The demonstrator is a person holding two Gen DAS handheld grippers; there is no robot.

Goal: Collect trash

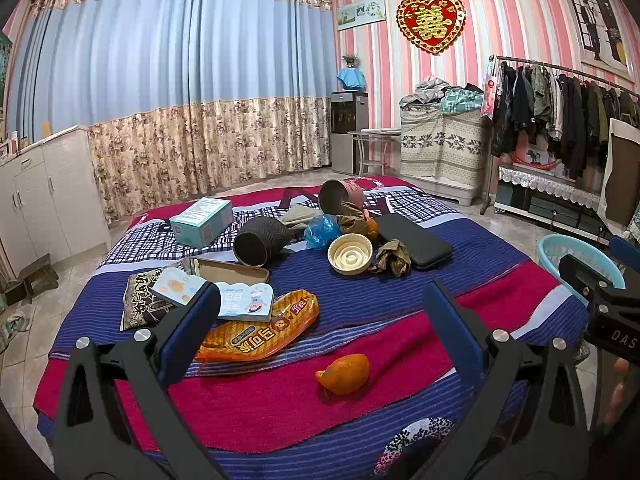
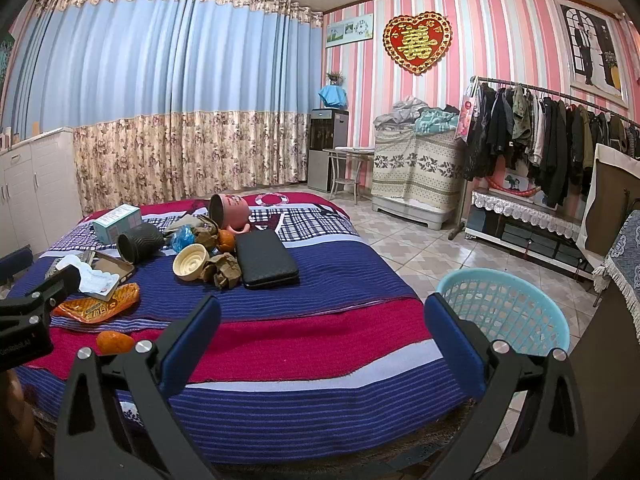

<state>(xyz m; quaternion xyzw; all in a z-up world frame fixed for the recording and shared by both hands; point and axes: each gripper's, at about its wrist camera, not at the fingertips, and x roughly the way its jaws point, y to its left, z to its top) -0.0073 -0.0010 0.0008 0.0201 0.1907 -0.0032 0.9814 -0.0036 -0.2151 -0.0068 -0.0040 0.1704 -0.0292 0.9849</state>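
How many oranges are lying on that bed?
2. One orange lies alone on the red blanket strip near the front, between the open left gripper's fingers. The other orange sits in the clutter farther back, beside the black case. More could be hidden.

basket half hidden behind right gripper

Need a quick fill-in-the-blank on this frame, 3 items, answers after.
1. The jaws of the left gripper and the right gripper are both ____.
2. The orange peel piece lies on the ____ stripe of the striped bedspread.
3. The light blue plastic basket stands on the tiled ____.

Answers: open; red; floor
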